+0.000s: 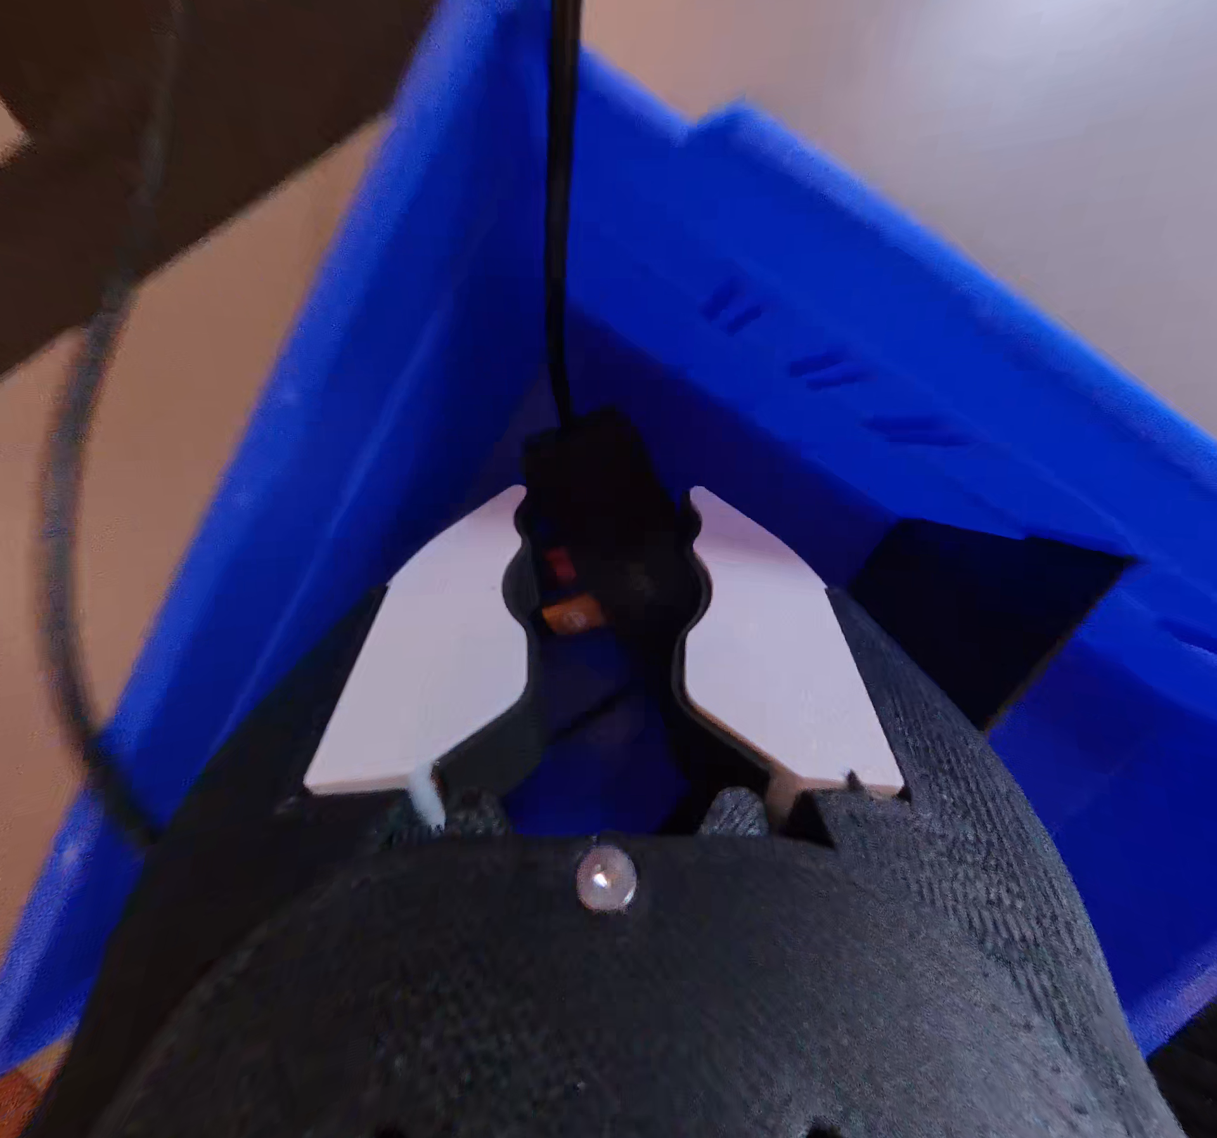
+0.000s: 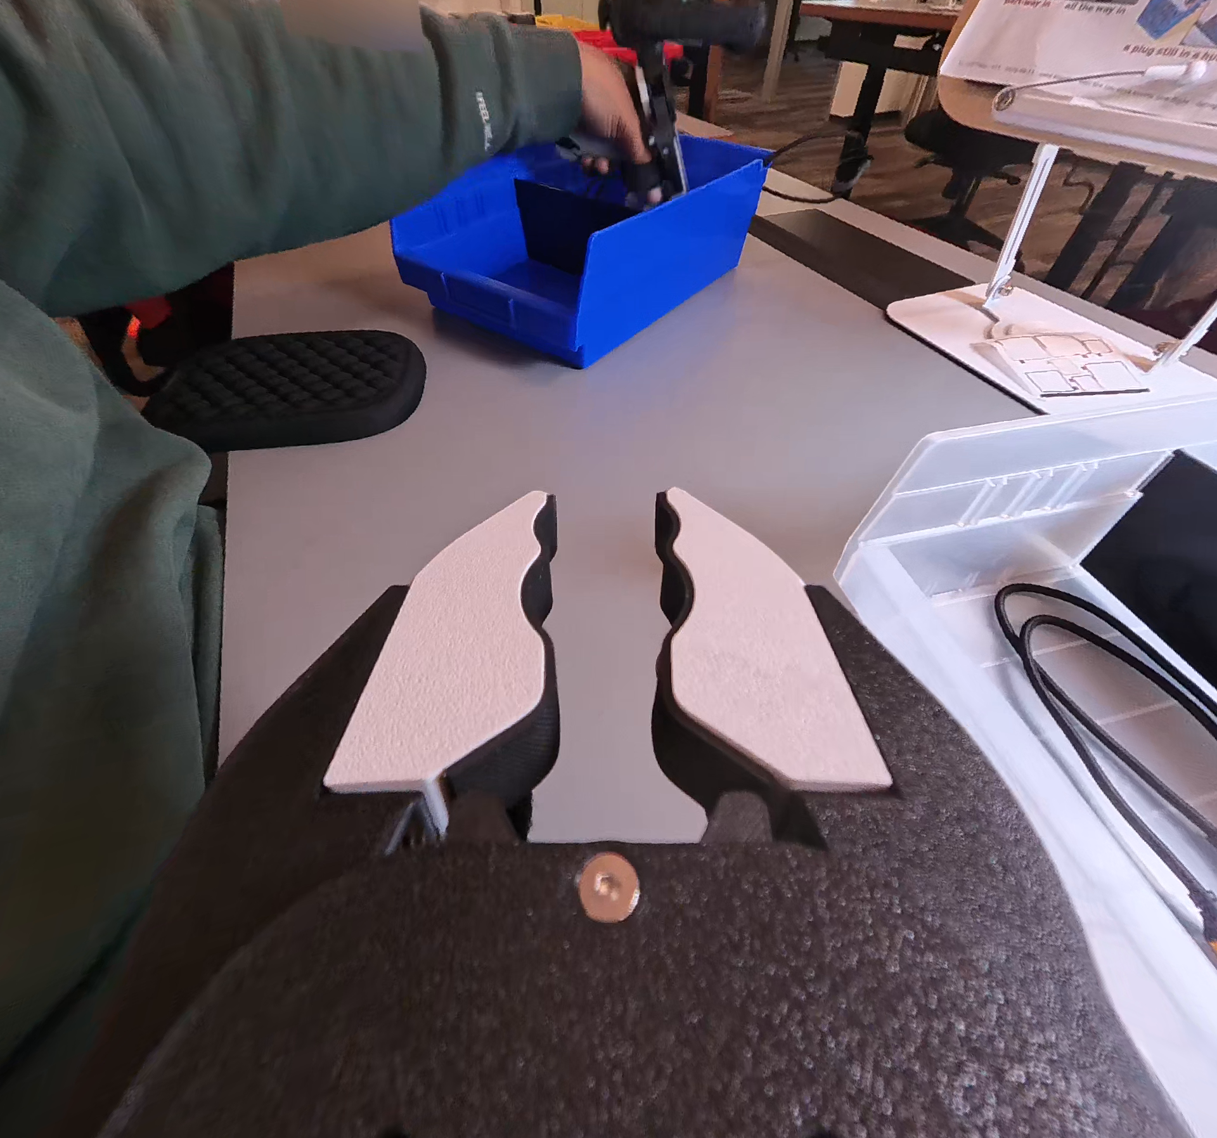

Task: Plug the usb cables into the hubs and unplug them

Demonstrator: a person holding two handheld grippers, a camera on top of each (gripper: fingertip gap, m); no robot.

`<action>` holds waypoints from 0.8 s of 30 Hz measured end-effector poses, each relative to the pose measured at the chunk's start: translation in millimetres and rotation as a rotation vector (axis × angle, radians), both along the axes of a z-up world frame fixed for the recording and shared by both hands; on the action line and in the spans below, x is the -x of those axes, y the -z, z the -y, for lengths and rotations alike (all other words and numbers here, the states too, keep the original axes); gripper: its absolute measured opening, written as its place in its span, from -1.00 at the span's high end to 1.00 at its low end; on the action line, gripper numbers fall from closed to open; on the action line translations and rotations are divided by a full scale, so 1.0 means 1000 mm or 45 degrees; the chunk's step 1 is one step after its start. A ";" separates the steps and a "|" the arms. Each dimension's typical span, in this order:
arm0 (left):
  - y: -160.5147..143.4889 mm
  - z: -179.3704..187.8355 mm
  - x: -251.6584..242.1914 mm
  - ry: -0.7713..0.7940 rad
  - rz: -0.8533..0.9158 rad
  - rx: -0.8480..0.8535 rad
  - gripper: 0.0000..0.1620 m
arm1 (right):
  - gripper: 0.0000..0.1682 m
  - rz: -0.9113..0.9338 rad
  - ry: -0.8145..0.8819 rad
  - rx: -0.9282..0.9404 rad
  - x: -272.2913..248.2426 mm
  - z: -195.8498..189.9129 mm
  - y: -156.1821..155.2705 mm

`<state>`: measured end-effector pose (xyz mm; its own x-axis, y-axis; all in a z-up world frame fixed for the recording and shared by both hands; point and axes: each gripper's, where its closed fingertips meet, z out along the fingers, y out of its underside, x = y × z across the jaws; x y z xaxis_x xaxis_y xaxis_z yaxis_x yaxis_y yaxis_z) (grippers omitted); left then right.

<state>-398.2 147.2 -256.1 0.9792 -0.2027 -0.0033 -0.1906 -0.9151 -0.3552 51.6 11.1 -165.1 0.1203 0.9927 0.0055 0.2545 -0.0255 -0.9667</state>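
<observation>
In the left wrist view my left gripper [image 1: 602,513] is shut on a black USB plug [image 1: 589,461]. Small red and orange parts show between the jaws. The plug's black cable [image 1: 563,184] runs straight up out of the frame. The gripper is down in a corner of the blue bin [image 1: 408,382]. In the right wrist view my right gripper [image 2: 604,513] is open and empty above the grey table [image 2: 658,421]. The left gripper [image 2: 649,184] shows far off, reaching into the blue bin [image 2: 658,263]. No hub is clearly visible.
A black divider [image 2: 560,230] stands inside the blue bin. A clear plastic bin [image 2: 922,513] at the right holds a coiled black cable [image 2: 1086,711]. A white stand [image 2: 1027,329] with a printed sheet is at the back right. A black padded rest [image 2: 283,382] lies at the left. Spacing between my two grippers at the tips: around 50 centimeters.
</observation>
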 end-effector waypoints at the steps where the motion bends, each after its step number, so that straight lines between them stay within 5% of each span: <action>1: -0.017 -0.002 0.000 0.008 0.004 -0.070 0.51 | 0.66 0.004 -0.007 0.002 0.001 0.001 0.001; 6: -0.131 0.001 -0.018 0.093 0.059 -0.531 0.53 | 0.66 0.011 -0.031 -0.041 0.012 0.007 -0.005; 13: -0.263 0.044 -0.138 0.350 0.201 -1.182 0.54 | 0.63 -0.125 0.084 -0.174 0.072 -0.001 -0.065; 17: -0.282 0.064 -0.229 0.476 0.301 -1.385 0.55 | 0.53 -0.226 0.177 -0.293 0.117 -0.009 -0.110; 21: -0.268 0.074 -0.310 0.607 0.467 -1.417 0.55 | 0.45 -0.250 0.359 -0.370 0.136 -0.043 -0.125; 24: -0.259 0.074 -0.346 0.666 0.486 -1.447 0.57 | 0.78 -0.332 0.363 -0.343 0.127 -0.057 -0.126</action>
